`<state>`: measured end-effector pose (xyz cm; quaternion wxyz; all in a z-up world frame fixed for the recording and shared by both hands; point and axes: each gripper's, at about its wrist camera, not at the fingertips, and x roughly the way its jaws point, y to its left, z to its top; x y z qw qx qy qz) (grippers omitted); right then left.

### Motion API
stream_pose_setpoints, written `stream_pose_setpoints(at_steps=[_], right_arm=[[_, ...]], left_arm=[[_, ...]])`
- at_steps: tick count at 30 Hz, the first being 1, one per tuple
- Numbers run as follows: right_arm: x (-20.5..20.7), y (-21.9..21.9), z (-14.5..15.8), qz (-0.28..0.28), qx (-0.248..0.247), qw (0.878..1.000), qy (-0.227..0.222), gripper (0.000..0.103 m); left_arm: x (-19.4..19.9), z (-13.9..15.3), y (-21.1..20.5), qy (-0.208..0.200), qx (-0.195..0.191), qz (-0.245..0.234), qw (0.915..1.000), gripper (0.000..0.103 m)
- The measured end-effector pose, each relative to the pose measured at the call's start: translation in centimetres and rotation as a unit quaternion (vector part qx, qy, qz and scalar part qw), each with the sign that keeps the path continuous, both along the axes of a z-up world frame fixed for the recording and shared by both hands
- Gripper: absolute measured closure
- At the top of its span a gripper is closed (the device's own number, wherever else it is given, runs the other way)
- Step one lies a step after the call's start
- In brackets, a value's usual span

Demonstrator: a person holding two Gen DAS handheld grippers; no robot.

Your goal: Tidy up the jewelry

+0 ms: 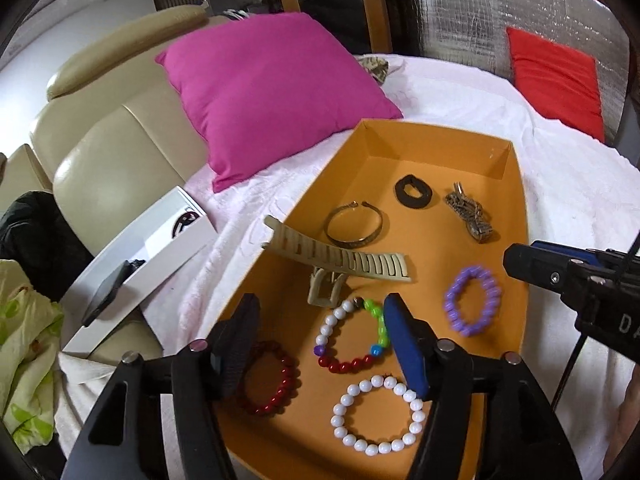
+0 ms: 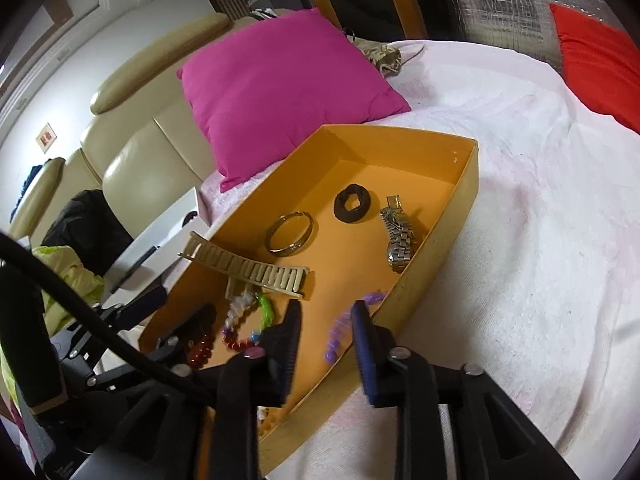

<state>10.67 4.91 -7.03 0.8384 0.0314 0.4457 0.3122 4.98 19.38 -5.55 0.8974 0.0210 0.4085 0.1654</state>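
An orange tray [image 1: 440, 136] on a white bedspread holds several pieces: a red bead bracelet [image 1: 276, 380], a multicolour bead bracelet [image 1: 352, 336], a white bead bracelet [image 1: 376, 416], a purple bracelet [image 1: 472, 300], a beige hair claw [image 1: 340, 260], a metal bangle [image 1: 354, 230], a black scrunchie [image 1: 414, 191] and a metal watch [image 1: 470, 216]. My left gripper [image 1: 320, 344] is open and empty, just above the multicolour bracelet. My right gripper [image 2: 326, 340] is open and empty over the tray's near right wall [image 2: 432, 264], above the purple bracelet [image 2: 340, 332].
A pink pillow [image 1: 272, 92] lies behind the tray, a red pillow [image 1: 560, 80] at the far right. A white box [image 1: 152, 248] sits on the cream sofa [image 1: 100, 168] to the left. A green patterned cloth [image 1: 28, 360] lies at the left edge.
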Motion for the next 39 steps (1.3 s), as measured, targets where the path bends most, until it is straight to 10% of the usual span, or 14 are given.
stream_pose_setpoints(at_steps=[20, 27, 39], right_arm=[[-11.8, -1.8, 10.5, 0.005, -0.020, 0.993, -0.114, 0.070], [-16.6, -4.0, 13.9, -0.005, 0.003, 0.989, -0.150, 0.055], [-21.3, -5.7, 16.2, -0.027, 0.012, 0.988, -0.151, 0.054]], left_arm=[[-10.5, 11.8, -0.6, -0.129, 0.034, 0.012, 0.9909, 0.017], [-13.9, 15.1, -1.3, -0.165, 0.052, 0.011, 0.9848, 0.017], [-17.8, 17.7, -2.1, -0.187, 0.060, 0.024, 0.9802, 0.011]])
